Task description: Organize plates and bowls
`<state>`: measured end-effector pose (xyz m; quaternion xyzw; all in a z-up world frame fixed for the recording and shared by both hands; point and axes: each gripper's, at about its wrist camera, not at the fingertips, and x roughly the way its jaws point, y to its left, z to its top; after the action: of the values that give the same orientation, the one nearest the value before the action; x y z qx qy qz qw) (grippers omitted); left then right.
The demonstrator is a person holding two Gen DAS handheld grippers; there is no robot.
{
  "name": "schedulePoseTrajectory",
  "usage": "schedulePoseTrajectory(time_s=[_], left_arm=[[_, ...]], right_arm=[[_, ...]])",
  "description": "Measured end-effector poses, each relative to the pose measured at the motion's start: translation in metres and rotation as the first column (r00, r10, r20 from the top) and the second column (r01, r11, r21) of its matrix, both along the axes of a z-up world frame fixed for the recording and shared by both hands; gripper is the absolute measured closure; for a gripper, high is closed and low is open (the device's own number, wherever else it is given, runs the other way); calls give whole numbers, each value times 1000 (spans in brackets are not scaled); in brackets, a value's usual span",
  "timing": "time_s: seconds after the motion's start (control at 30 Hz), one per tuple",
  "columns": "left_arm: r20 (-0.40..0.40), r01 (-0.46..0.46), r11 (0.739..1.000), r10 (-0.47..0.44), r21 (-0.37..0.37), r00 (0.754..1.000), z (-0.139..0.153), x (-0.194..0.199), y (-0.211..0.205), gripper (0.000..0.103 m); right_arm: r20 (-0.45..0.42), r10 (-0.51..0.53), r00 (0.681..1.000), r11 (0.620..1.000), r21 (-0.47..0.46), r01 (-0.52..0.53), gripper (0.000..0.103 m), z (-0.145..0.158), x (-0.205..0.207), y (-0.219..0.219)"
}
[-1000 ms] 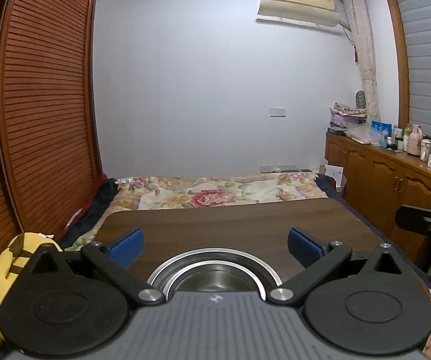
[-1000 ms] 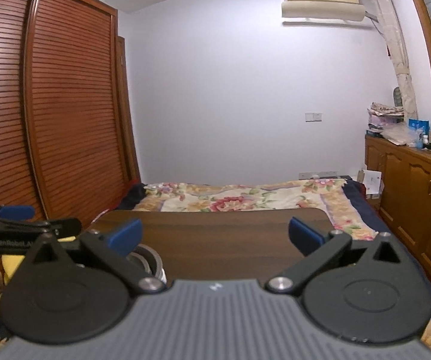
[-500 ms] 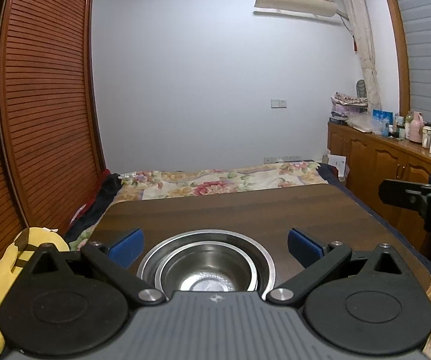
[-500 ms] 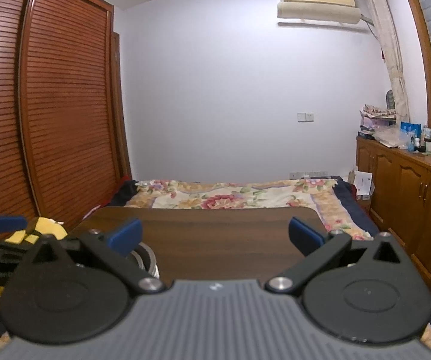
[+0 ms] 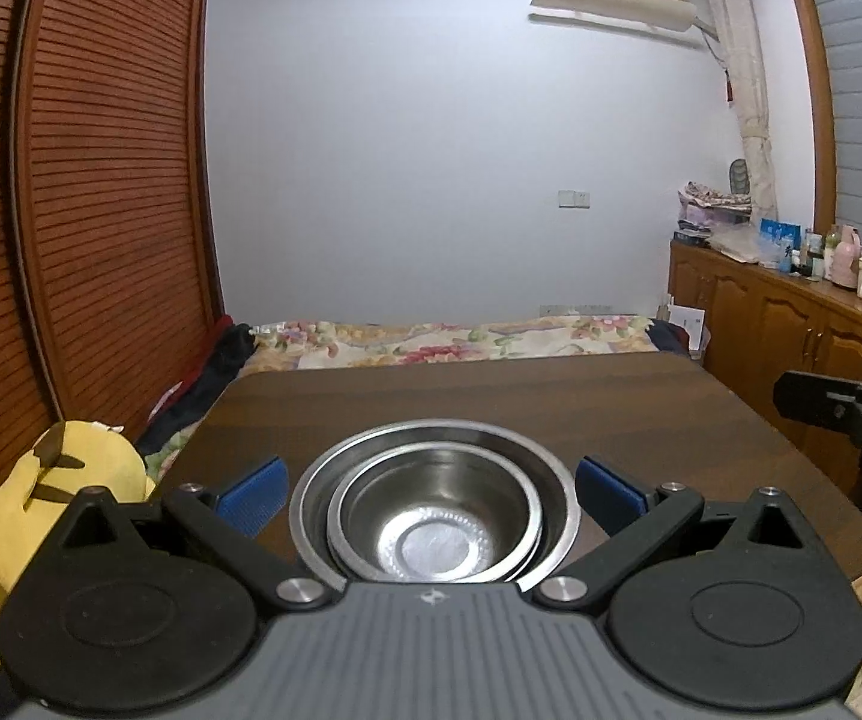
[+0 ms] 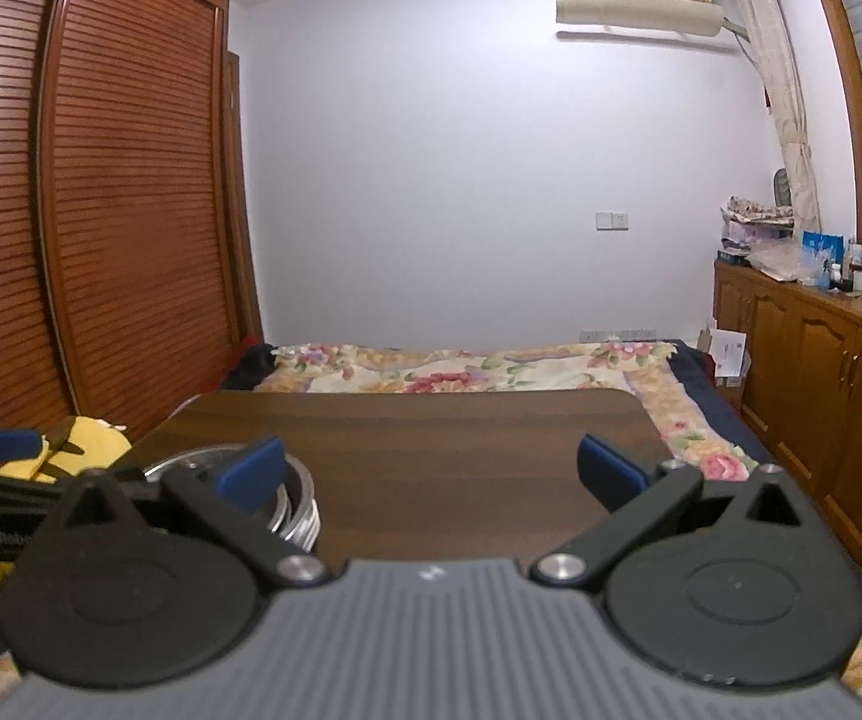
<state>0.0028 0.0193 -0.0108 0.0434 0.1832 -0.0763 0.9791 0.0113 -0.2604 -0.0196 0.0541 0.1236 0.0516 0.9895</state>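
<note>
A steel bowl (image 5: 437, 531) sits nested inside a wider steel plate (image 5: 554, 495) on the near part of the dark wooden table (image 5: 491, 402). My left gripper (image 5: 431, 489) hovers over them, open, its blue pads (image 5: 251, 486) spread to either side of the stack and holding nothing. In the right wrist view the same steel stack (image 6: 296, 513) peeks out at the lower left, partly hidden behind a blue pad (image 6: 251, 471). My right gripper (image 6: 431, 471) is open above bare tabletop to the right of the stack.
A yellow plush toy (image 5: 53, 492) lies off the table's left edge, by the slatted wardrobe doors (image 5: 89, 210). A floral-covered bed (image 5: 449, 342) lies beyond the table. Wooden cabinets (image 6: 821, 384) with bottles on top line the right wall.
The left gripper has drawn back and risen, so the nested bowl and plate show more fully between its fingers. The right gripper shifted slightly; both stayed open.
</note>
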Motion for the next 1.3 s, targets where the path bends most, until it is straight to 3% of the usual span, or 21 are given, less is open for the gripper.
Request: schedulePoseTrajectory(time_s=[0.3, 1.3], left_arm=[[-31, -23, 1000, 24, 19, 999, -16, 6, 10, 0], [-33, -19, 1000, 19, 18, 999, -15, 8, 11, 0]], right_arm=[[-20, -7, 1000, 1000, -12, 6, 0, -12, 7, 3], [-34, -14, 999, 1000, -6, 14, 0, -18, 8, 5]])
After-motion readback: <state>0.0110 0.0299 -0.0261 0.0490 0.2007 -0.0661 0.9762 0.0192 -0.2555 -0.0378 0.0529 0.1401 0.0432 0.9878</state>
